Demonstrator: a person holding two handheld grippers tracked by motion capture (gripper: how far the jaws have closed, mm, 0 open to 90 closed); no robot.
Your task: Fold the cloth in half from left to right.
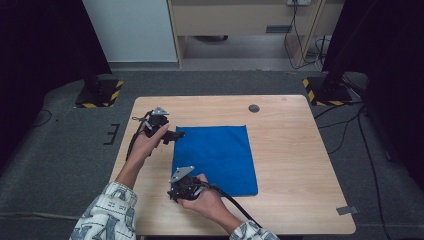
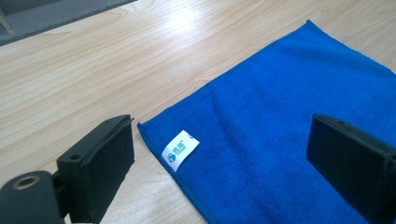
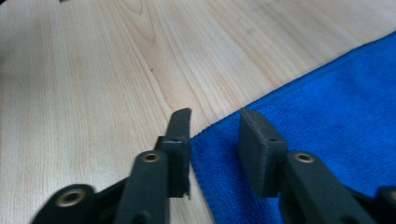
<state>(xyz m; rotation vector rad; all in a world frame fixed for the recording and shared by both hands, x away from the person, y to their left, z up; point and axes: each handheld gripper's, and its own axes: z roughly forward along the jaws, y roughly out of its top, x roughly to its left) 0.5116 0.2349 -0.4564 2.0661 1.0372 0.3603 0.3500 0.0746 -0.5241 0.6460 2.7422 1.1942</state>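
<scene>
A blue cloth (image 1: 215, 157) lies flat on the wooden table (image 1: 295, 150), a little left of the middle. My left gripper (image 1: 177, 135) is at the cloth's far left corner. In the left gripper view its jaws stand wide apart (image 2: 219, 126), one over bare wood and one over the blue cloth (image 2: 289, 107), with the corner and its white label (image 2: 180, 148) between them. My right gripper (image 1: 173, 194) is low at the cloth's near left corner. Its jaws (image 3: 215, 116) are parted, and the corner of the blue cloth (image 3: 327, 107) lies in the gap, not pinched.
A round grey cable hole (image 1: 254, 108) sits near the table's far edge. A strip of grey tape (image 1: 346, 210) is at the near right corner. Two stand bases with yellow-black stripes (image 1: 100, 92) (image 1: 325, 91) rest on the floor beyond the table.
</scene>
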